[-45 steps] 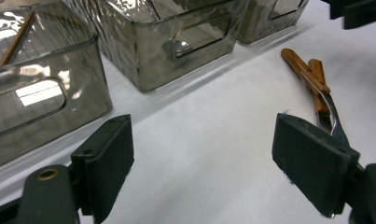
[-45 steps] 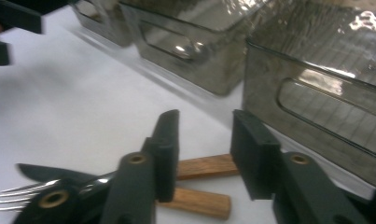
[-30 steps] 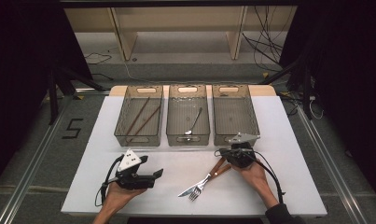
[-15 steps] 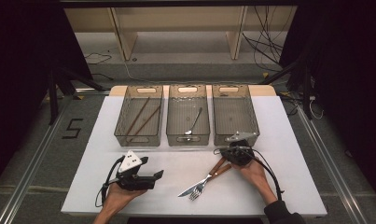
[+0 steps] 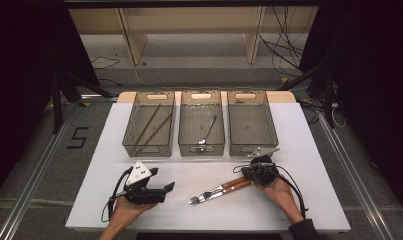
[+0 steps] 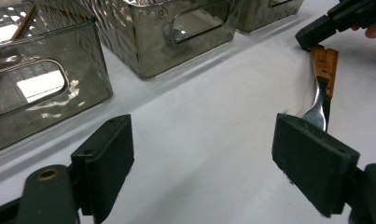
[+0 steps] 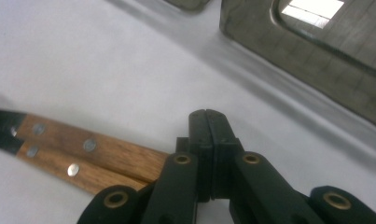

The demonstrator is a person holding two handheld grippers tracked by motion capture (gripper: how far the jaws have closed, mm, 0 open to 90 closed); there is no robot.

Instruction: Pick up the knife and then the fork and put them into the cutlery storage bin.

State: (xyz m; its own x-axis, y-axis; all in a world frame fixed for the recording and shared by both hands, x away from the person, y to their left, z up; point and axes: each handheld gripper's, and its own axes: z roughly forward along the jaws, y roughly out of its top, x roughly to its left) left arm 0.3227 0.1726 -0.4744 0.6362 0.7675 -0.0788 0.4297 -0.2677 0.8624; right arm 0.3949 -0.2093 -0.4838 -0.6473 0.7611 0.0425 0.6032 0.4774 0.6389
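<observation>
Sorting job looked partly done. Left bin (image 5: 149, 125) held two chopsticks (image 5: 151, 127), middle bin (image 5: 201, 122) held a spoon (image 5: 208, 131), right bin (image 5: 251, 122) had no cutlery that I could make out.

Left on the table (image 5: 299, 200): two wooden-handled utensils (image 5: 221, 190) lying side by side, handles toward 2 o'clock, metal ends toward 8 o'clock — one is a fork going by the tines, the other I couldn't identify.

Right gripper (image 5: 253, 172) sat at the handle ends, at 5 o'clock from the right bin. Jaws fully together in the right gripper view (image 7: 206, 116), nothing pinched — the handles (image 7: 92, 154) lay just beside the tips at roughly 9 o'clock, not between them. So no grasp yet.

Left gripper (image 5: 161, 190) rested low on the table at 9 o'clock from the utensils, jaws spread wide and empty; in the left gripper view (image 6: 202, 158) the utensil's metal neck (image 6: 318, 109) showed just past the far pad.

My read: chopsticks and spoon sorted, these two still to go, probably into the right bin. Right jaws would need to open before any pick.
</observation>
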